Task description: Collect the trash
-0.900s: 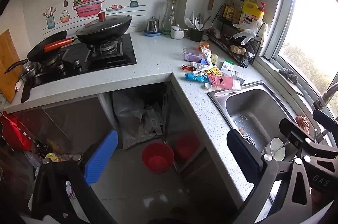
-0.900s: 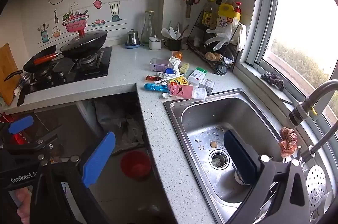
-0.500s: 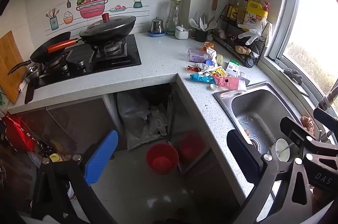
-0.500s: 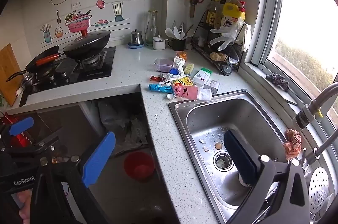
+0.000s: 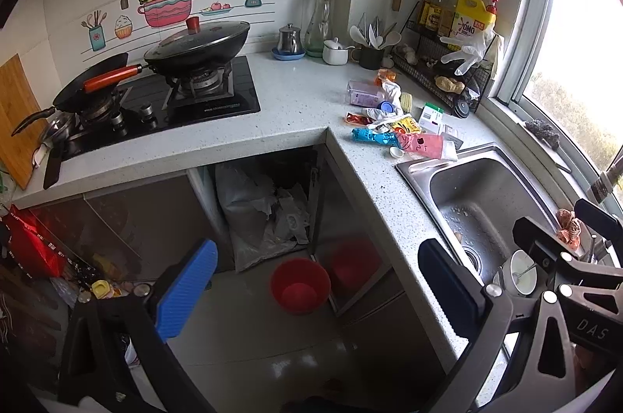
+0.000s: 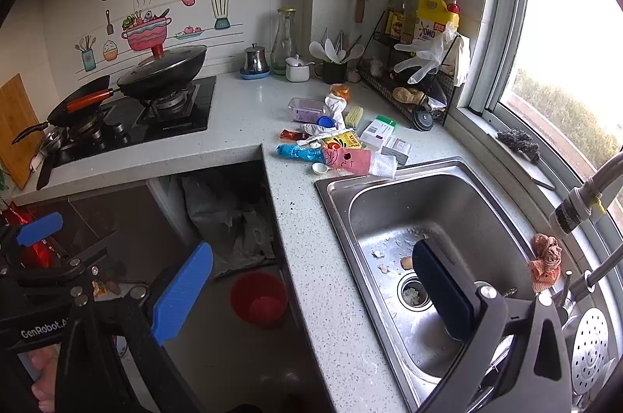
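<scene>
both jaws wide — trash pile (image 6: 335,140) lies beside sink (image 6: 338,191).

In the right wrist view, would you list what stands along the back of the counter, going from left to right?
Lidded wok on the stove → steel pot on a blue saucer → glass carafe → white sugar bowl → dark cup of utensils → wire rack.

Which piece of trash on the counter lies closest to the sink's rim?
The pink packet with its white end: it reaches the sink rim; the other wrappers lie farther back.
</scene>
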Tool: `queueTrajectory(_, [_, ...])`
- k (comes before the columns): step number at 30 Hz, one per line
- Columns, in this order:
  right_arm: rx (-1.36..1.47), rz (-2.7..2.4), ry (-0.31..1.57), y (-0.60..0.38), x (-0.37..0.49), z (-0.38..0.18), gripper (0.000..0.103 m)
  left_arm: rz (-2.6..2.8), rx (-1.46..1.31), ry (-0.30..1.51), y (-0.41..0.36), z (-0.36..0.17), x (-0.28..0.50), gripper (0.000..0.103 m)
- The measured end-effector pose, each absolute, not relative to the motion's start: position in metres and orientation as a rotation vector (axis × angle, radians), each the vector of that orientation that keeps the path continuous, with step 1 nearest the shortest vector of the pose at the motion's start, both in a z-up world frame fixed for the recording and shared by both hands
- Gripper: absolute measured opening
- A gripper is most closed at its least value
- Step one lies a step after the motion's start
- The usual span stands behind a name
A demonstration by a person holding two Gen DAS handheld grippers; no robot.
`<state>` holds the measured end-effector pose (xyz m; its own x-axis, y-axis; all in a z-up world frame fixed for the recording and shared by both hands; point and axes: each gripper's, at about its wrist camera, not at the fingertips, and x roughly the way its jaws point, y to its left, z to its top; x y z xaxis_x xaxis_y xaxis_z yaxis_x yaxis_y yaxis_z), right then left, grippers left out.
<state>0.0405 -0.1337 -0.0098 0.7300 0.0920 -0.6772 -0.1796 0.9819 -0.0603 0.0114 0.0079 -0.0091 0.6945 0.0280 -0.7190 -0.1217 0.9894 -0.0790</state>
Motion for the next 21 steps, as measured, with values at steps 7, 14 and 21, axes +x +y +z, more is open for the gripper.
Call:
queueTrajectory(7, [-0.129, 0.148, 0.737, -0.1333, 0.0409, -0.0111, 0.103, 0.076, -0.117, 0.807, 0.0074, -0.0105, 0.0130, 0.103])
queueTrajectory(14, [-0.122, 0.152, 0.745, -0.1329, 0.0403, -0.0148, 0.103, 0.079, -0.104, 0.809, 0.0076, -0.0122, 0.0094, 0.103])
queueTrajectory(21, [-0.120, 0.149, 0.756, -0.1337, 0.0374, -0.0178, 0.103, 0.077, -0.097, 0.817, 0.0047, -0.0144, 0.0070, 0.103])
